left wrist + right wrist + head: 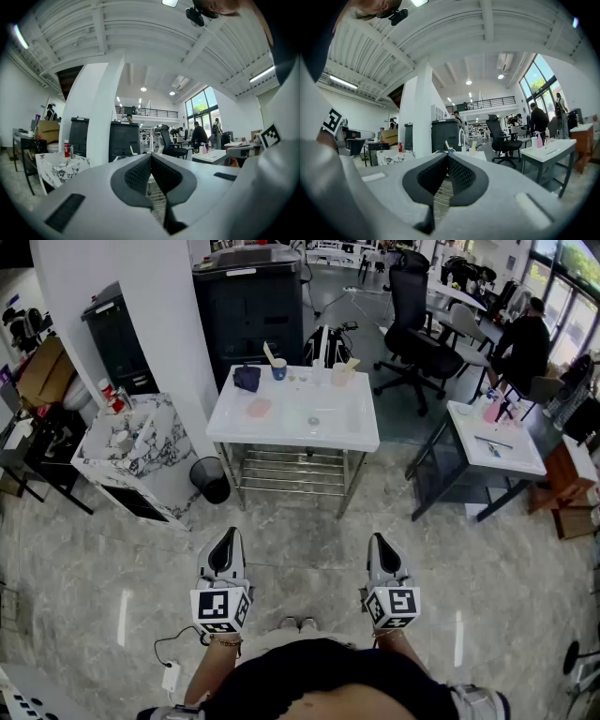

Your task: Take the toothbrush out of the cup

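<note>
A blue cup [278,370] stands at the back of the white sink table [361,435], with a pale toothbrush [269,353] leaning out of it. The same toothbrush [446,144] shows far off in the right gripper view. My left gripper [225,554] and right gripper [382,559] are held side by side over the floor, well short of the table. Both point level at it. The left gripper [151,157] has its jaws pressed together with nothing between them. The right gripper [447,157] is shut and empty too.
On the table also sit a dark blue object [247,378], a pink soap [259,408] and a clear cup [342,375]. A marble-patterned cabinet [131,451] and black bin [214,479] stand left. A second white table [492,442] and office chair [417,334] stand right.
</note>
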Demonstrator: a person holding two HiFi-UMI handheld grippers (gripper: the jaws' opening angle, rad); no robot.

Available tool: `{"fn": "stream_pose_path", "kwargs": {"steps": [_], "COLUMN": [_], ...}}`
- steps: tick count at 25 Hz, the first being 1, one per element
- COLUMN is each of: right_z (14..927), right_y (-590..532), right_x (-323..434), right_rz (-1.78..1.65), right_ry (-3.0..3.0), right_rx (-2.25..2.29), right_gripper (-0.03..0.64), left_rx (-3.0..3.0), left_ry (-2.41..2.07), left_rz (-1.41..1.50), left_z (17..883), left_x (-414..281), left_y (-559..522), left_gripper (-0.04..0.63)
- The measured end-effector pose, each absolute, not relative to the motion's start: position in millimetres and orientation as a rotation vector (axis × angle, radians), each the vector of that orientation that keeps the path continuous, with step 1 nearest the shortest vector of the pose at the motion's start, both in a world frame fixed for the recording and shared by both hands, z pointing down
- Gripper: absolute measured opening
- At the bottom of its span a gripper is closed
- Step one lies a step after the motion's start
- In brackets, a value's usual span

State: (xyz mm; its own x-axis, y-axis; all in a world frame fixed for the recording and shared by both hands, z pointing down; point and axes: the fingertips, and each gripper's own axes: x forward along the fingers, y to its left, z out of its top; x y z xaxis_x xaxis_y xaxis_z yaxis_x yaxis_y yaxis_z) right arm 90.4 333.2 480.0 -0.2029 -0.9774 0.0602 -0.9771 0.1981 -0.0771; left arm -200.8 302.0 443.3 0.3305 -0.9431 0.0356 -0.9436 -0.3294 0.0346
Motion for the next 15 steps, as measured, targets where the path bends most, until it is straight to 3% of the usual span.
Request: {"fn": "stream_pose_path", "kwargs": {"steps": [15], "right_z": [480.1], "right_y": [333.9], "right_x": [84.5], "right_rz": [-0.16], "right_ry": [2.4], "right_rx": [-1.984], "right_gripper": [0.003], "left_rx": [2.514], "left_ry": [-1.742], "left_rz": [0.032], "left_z": [455.5], "left_x": [-199.9], "left_y": [310.0], "left_gripper": [0.003]}}
